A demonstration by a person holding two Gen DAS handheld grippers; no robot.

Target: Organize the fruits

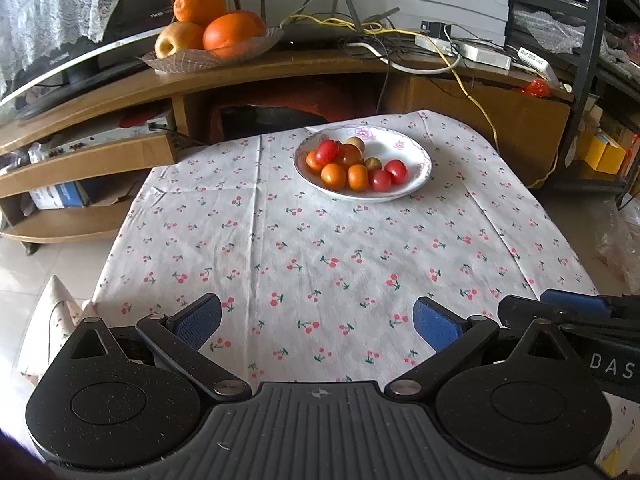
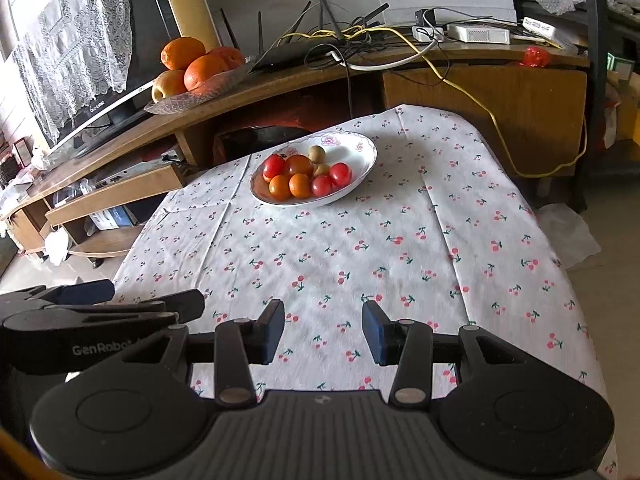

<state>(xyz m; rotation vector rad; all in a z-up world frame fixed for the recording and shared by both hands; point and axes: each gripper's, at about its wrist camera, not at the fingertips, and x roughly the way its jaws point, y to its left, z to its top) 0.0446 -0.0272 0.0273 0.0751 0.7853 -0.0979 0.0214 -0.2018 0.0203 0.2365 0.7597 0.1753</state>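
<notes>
Fruit (image 1: 352, 166), small red, orange & tan pieces, sits piled in a white plate (image 1: 416, 148) at the far end of the cherry-print cloth (image 1: 320, 260). Left gripper (image 1: 318, 322) & right gripper (image 2: 323, 334) hover over the cloth's near edge, well short of the plate, jaws apart w/ nothing between. Bigger oranges (image 1: 230, 30) in a glass dish sit on the shelf behind the plate.

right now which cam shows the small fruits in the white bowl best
The left wrist view: the white bowl is seen from higher up, so the small fruits spread apart. The right wrist view shows them tilted, more bunched, partly overlapping.
</notes>
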